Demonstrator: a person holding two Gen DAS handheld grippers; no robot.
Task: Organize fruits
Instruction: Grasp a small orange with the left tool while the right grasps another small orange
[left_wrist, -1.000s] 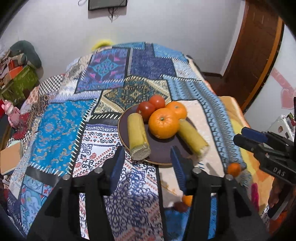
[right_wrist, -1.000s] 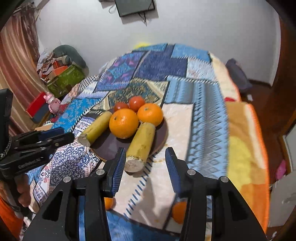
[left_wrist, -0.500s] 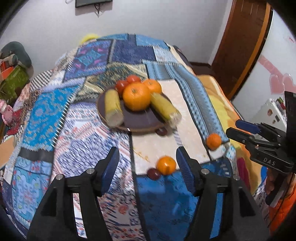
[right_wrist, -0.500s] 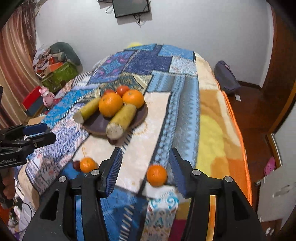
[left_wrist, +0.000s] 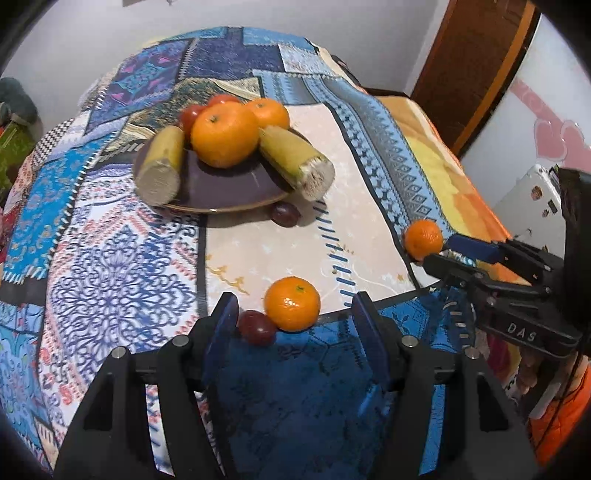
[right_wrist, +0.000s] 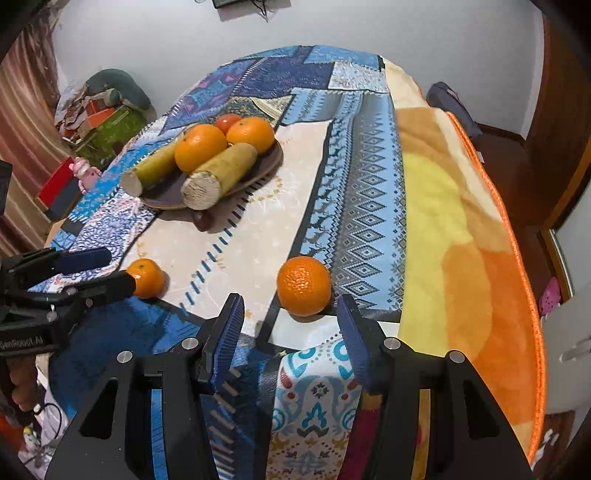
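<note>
Left gripper (left_wrist: 295, 325), jaws parted and empty, is nearing an orange (left_wrist: 292, 303) beside a grape (left_wrist: 256, 327) at the blanket's near edge. Right gripper (right_wrist: 290, 328), likewise parted and empty, is approaching another orange (right_wrist: 304, 286). Both oranges, probably firm, light and roll-prone, are best pinched across the middle.

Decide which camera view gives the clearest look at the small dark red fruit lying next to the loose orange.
The left wrist view: the dark red fruit lies in plain sight against the orange, just ahead of the left hand-held gripper. In the right wrist view, that gripper blocks the spot beside the orange.
</note>
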